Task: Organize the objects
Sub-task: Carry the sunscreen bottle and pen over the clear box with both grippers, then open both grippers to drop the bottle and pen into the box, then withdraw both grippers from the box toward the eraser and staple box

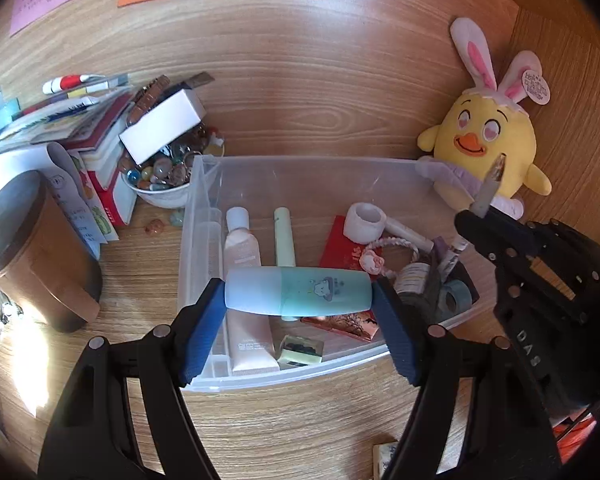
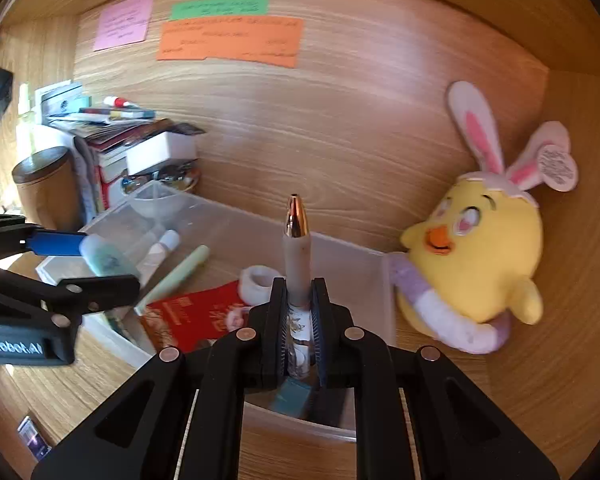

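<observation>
Clutter rings your work: a plush chick (image 1: 486,148) leans in the bench's back right corner, touching the bin (image 1: 300,162), and a bowl (image 1: 162,190) of glass marbles sits just beside the bin's back left corner under a white box (image 1: 162,126) and stacked books (image 1: 100,148). A brown canister (image 1: 32,248) stands near the left edge. Paper notes (image 2: 230,38) are stuck to the wooden back wall.

The bin is clear plastic, rectangular, lying on the wood-grain bench. In it you see a pink tube (image 1: 246,292), a pale green stick (image 1: 285,238), a white tape roll (image 1: 364,222), a red packet (image 1: 342,248), a braided hair tie (image 1: 388,246) and washi rolls (image 1: 456,294).

Your left gripper (image 1: 298,292) hangs over the bin's front half, jaws clamped end to end on a smooth teal bottle (image 1: 298,292) held crosswise. Your right gripper (image 2: 299,312) is over the bin's right side, jaws closed tight on a pen (image 2: 298,256) that points up, gold-tipped, with a patterned barrel.
</observation>
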Tool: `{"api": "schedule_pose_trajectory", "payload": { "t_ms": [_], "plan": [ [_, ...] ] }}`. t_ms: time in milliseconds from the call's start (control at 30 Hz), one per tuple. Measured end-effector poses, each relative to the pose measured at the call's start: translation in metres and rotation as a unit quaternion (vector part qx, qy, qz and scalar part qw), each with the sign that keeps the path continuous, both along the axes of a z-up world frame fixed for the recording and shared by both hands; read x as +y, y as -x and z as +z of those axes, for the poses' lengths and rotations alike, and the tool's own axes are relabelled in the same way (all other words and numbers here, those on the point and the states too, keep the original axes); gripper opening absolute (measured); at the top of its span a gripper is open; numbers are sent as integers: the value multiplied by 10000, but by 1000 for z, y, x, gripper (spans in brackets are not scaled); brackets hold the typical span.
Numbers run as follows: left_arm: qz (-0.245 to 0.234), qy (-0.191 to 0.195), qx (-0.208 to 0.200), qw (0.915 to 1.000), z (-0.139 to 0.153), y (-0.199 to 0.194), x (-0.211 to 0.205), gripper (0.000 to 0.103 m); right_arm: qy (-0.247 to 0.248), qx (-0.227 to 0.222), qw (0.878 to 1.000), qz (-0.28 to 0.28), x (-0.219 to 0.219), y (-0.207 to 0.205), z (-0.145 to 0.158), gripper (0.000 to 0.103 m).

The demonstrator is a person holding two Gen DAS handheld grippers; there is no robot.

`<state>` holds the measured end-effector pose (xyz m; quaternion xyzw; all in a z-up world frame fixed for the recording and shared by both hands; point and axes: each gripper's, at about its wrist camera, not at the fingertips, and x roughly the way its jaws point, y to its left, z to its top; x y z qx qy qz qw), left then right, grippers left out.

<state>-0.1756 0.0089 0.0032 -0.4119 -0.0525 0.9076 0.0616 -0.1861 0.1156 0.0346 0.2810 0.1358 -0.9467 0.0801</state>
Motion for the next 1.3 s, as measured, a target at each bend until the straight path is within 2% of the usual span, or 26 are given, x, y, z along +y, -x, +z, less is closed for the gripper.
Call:
{"api": "schedule_pose_trajectory", "payload": {
  "t_ms": [100,167,233,400,600,767,867,1100,1300],
  "plan": [
    [-26,-78,-28,10000,0,0,-2,74,50,-31,9998,179,-6,-1,1,14],
    [-26,-108,-14,9999,2,-1,-2,76,137,-51,9995,269,-7,-3,2,28],
    [-15,-129,57,9999,5,-5,-3,82,180,-20,9994,291,-7,-5,4,35],
    [-31,-139,214,9997,16,-17,-3,85,380,-92,9986,354,-3,-10,9,36],
    [47,2,457,9989,29,-37,-3,96,630,-155,9973,347,7,-25,14,49],
    [151,-32,515,9986,33,-54,-8,99,675,-100,9971,328,14,-47,18,70],
    [178,-66,493,9986,32,-62,-10,100,758,-69,9964,375,18,-60,21,77],
    [270,139,364,9989,20,-85,-11,100,960,-202,9938,523,20,-83,16,79],
    [366,306,120,9988,-1,-107,-13,100,975,-521,9918,638,13,-96,-4,79]
  ]
}}
